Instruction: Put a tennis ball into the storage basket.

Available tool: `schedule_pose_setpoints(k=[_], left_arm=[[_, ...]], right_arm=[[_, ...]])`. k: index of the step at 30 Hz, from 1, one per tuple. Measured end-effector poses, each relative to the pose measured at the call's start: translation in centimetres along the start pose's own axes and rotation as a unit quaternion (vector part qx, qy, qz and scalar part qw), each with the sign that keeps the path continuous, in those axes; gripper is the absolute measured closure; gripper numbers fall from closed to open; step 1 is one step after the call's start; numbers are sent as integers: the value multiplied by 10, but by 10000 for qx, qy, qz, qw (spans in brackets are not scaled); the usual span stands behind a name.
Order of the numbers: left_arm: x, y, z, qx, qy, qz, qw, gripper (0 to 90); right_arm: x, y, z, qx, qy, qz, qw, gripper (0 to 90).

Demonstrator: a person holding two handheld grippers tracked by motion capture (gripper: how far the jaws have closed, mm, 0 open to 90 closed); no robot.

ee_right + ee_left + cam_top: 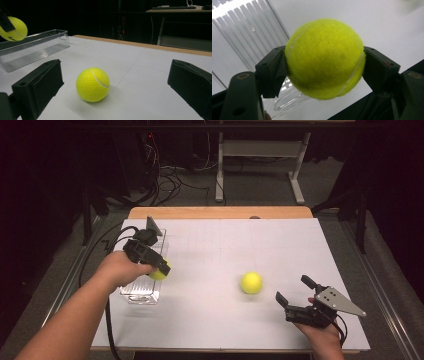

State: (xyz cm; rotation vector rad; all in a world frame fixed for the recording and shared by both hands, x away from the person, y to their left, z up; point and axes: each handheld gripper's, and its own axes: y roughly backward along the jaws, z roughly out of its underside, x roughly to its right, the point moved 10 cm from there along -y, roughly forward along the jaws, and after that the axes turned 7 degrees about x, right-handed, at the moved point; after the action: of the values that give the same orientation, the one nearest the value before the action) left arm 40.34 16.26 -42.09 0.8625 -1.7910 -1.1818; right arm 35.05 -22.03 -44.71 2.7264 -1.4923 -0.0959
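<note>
- Forearms enter from the near edge of the desk (225, 245), each hand carrying one tool, so two tools in all.
- Left tool (159, 266) is clenched on a yellow tennis ball (324, 58); its jaws press the ball's two sides, which keeps the ball clear of the desk as it is carried.
- That held ball hangs at the near right side of the clear plastic bin (142, 292), just above its rim as far as the high view lets me judge; this reads as the ball being brought over for dropping in.
- Clear plastic bin stands near the desk's left edge, long side running away from the person, within easy reach of the left hand; I see nothing inside it.
- Second tennis ball (251, 282) rests on the desk right of centre, well apart from the bin and near the right hand.
- Right tool (295, 294) is released, jaws spread wide and aimed at the second tennis ball; in the right gripper view that ball lies ahead of and between the two jaws, untouched, so it looks lined up for a later pick.
- Count: two tennis balls, one bin, two tools.
</note>
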Motion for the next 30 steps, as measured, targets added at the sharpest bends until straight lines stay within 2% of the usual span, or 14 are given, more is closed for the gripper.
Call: schedule_pose_setpoints(k=[17,30], left_arm=[[-22,8,7,81,249,-23,9997,268],[-40,9,14,101,434,-170,9989,267]], right_arm=[[-1,-1,1,-18,12,-8,10000,1],[-2,-1,1,-30,23,-10,10000,1]])
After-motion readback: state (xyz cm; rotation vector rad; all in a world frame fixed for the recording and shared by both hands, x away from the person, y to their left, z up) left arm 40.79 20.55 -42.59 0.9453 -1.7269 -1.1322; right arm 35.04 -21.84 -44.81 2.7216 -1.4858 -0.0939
